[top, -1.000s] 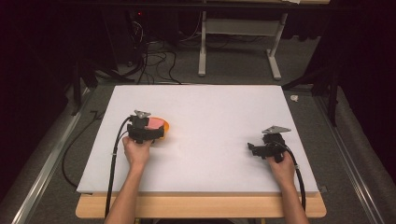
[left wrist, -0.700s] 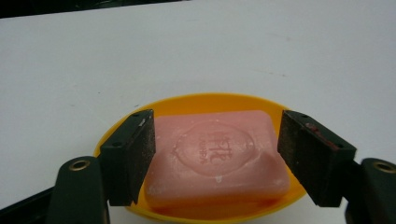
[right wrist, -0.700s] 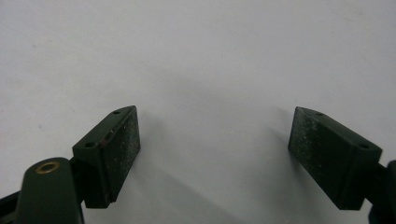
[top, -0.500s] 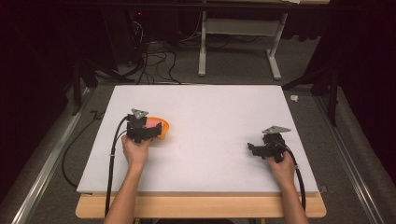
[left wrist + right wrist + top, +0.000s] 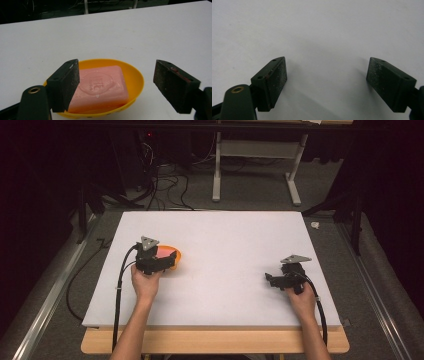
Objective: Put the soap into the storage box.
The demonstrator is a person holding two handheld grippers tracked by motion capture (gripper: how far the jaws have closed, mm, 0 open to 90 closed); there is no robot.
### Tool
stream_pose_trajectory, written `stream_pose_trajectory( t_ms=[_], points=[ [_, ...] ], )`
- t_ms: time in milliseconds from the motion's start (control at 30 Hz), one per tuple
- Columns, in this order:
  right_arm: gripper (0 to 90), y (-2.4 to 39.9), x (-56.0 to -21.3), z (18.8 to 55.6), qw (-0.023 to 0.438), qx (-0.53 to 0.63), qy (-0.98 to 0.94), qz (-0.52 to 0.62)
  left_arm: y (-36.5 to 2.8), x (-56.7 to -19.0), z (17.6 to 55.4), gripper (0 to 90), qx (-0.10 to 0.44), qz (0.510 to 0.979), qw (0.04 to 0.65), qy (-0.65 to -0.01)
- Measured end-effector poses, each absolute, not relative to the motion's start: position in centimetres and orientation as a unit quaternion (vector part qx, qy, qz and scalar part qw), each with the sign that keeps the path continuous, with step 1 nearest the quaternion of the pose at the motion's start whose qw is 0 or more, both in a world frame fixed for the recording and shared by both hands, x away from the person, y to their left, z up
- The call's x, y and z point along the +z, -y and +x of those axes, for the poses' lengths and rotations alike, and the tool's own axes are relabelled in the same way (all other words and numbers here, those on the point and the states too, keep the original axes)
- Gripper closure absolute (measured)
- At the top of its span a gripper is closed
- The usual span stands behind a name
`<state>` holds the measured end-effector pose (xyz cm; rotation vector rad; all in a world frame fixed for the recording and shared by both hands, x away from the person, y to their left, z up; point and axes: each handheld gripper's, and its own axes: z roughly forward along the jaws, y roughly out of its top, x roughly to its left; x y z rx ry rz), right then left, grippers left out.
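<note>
High view: at the left we see the left tongs (image 5: 169, 263) just over a yellow dish (image 5: 176, 255) on the white worktop (image 5: 225, 232). A pink bar of soap (image 5: 162, 252) lies in the dish. Left gripper view: these tongs have just been opening and stand wide open. The soap lies ahead and a little below them, its near left edge behind the left pad (image 5: 65, 85), and neither pad presses on it. Its long axis seems to run roughly away from us along the tongs, so we judge that closing would grip its short width. Further right, well apart from the dish, the right tongs (image 5: 270, 280) rest low over bare worktop, open and empty. The left hand is plainly the nearer one.
</note>
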<state>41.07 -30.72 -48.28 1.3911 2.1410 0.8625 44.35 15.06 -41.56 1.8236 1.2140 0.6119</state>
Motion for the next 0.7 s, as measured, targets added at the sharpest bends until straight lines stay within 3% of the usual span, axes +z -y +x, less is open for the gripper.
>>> stream_pose_trajectory(
  t_ms=[700],
  points=[
    [17.6, 30.7, -48.3, 41.1, 0.222, 0.312, -0.775, 0.502, -14.5, -40.1, 42.0, 21.2, 0.247, 0.741, 0.438, -0.445]
  ],
)
